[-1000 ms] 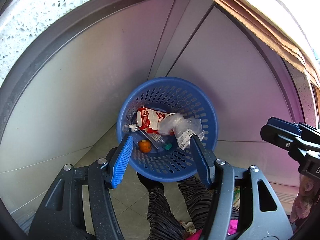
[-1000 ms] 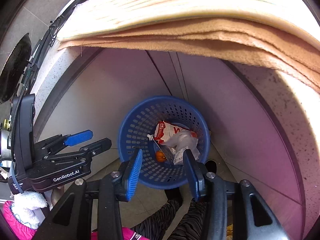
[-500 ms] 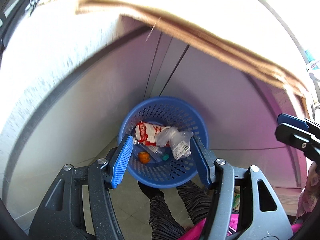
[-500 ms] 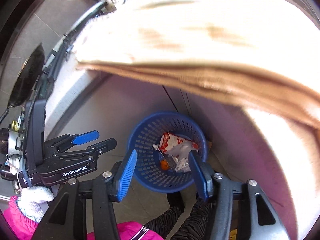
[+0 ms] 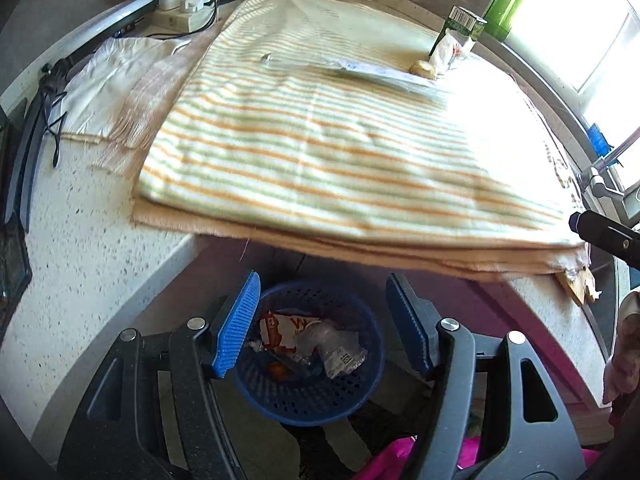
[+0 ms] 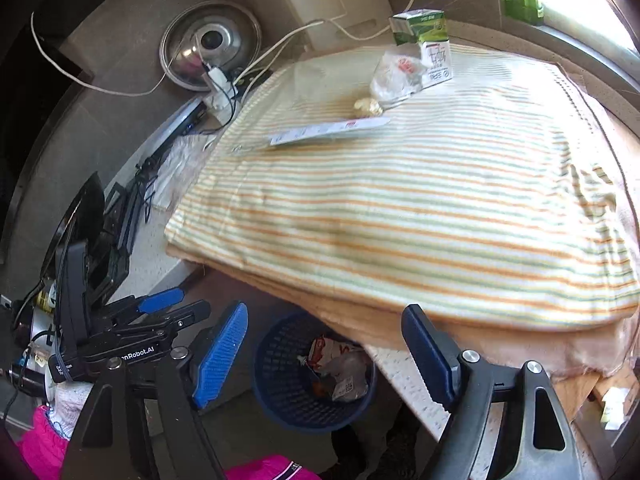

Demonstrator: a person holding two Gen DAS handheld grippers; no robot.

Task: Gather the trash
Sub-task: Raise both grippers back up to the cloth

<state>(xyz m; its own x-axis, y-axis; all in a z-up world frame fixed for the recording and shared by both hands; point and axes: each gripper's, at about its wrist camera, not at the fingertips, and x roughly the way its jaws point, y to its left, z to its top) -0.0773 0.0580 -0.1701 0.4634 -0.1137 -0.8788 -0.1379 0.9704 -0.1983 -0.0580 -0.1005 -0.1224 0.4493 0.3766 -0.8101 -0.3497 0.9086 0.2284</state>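
A blue perforated basket (image 5: 308, 396) (image 6: 280, 384) stands on the floor below the counter edge and holds a red-and-white wrapper (image 5: 280, 328), clear plastic and a small orange piece. On the striped towel (image 6: 400, 208) at the far side lie a green-and-white carton (image 6: 430, 46), a crumpled clear bag (image 6: 396, 74), a yellowish lump (image 6: 368, 107) and a long flat wrapper (image 6: 328, 131). My left gripper (image 5: 324, 324) is open and empty above the basket. My right gripper (image 6: 324, 354) is open and empty at the counter edge.
A speckled white counter (image 5: 80, 240) carries the towel. A steel pot lid (image 6: 210, 44), a power strip and cables (image 5: 184, 8) lie at the back left. A green bottle (image 5: 506, 0) stands by the window. My left gripper also shows in the right wrist view (image 6: 160, 312).
Both grippers have risen from over the basket to counter height. The towel top and the trash on it have come into view. The basket now sits low between the fingers.
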